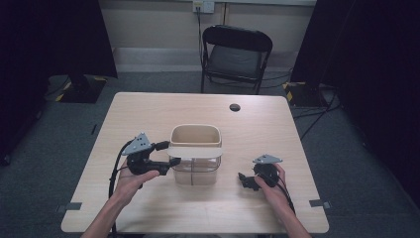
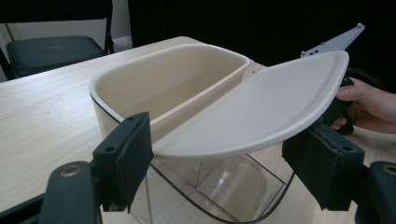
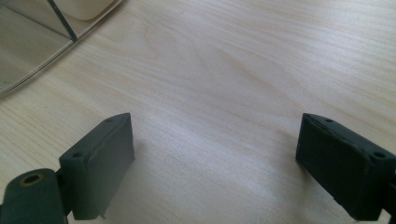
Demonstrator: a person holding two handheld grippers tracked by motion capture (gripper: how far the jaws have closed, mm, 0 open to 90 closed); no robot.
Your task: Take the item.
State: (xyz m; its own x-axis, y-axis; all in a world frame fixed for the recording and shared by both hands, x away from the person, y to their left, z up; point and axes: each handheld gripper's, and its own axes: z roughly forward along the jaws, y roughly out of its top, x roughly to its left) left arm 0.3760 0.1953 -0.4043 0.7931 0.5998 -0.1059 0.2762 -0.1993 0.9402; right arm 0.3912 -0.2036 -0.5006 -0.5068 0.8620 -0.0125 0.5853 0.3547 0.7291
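Note:
A clear plastic tub (image 1: 195, 173) stands at the middle of the table. A beige inner bin (image 1: 195, 135) sits in its far half. A flat beige lid (image 1: 198, 151) lies across the near half, level with the rim. My left gripper (image 1: 168, 153) is at the lid's left end, one jaw on each side of it, shut on it. In the left gripper view the lid (image 2: 261, 102) spans the gap of the gripper (image 2: 217, 163), above the tub (image 2: 224, 191) and beside the bin (image 2: 177, 79). My right gripper (image 1: 245, 181) rests low, right of the tub, and stands open (image 3: 215, 158) over bare wood.
The light wooden table (image 1: 163, 109) has a round cable hole (image 1: 235, 107) near its far edge. A black folding chair (image 1: 236, 52) stands behind the table. The tub's corner (image 3: 28, 56) lies at the upper left of the right gripper view.

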